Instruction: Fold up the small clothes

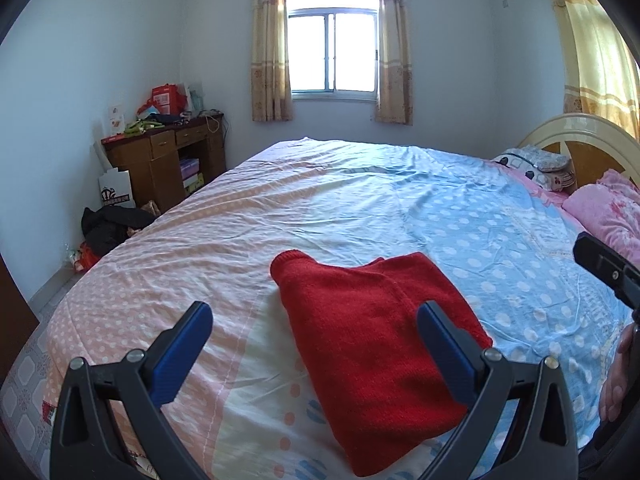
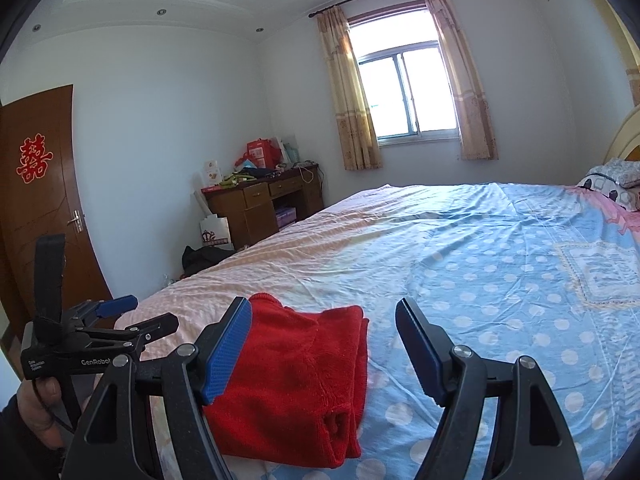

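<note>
Red sweater (image 1: 372, 344) lies folded in a compact stack near bed (image 1: 248, 216) edge, looks done; left gripper (image 1: 316, 316) & right gripper (image 2: 324, 320) both spread wide, holding nothing, hovering above, prob clear to leave

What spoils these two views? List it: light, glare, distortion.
Left wrist: the window is blown out white, the bed bulges from fisheye, corners are vignetted black. Right wrist: same window glare, walls and door curve; the sweater is evenly lit and sharp.
</note>
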A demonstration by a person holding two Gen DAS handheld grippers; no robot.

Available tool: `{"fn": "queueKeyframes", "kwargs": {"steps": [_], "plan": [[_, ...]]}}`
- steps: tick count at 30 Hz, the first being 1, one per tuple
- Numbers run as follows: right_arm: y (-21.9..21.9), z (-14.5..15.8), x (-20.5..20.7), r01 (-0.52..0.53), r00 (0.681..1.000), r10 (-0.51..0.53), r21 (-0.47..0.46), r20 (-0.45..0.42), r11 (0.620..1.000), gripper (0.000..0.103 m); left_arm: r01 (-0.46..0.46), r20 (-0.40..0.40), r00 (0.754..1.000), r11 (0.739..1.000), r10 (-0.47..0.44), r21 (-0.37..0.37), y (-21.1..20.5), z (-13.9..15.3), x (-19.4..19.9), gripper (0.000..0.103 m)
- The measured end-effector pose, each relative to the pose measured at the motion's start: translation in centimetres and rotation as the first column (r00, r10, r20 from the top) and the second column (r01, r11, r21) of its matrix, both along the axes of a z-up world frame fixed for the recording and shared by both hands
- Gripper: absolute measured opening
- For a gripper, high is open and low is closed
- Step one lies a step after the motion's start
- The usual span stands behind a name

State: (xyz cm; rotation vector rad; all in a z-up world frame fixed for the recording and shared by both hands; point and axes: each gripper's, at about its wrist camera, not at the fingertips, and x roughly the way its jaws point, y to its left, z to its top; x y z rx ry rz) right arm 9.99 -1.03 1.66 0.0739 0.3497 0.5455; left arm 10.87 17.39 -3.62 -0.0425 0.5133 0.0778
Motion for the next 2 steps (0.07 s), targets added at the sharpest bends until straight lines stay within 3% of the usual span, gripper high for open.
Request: {"fn": "queueKeyframes", "kwargs": {"steps": [2], "plan": [[0.07,-0.16,0.11,-0.001,1.0,0.001,-0.001,-0.007,1.0,0.075,-0.001,-0.002,1.0,1.0,0.001,0.003,-0.02,-0.07,0.07,0.103]]}}
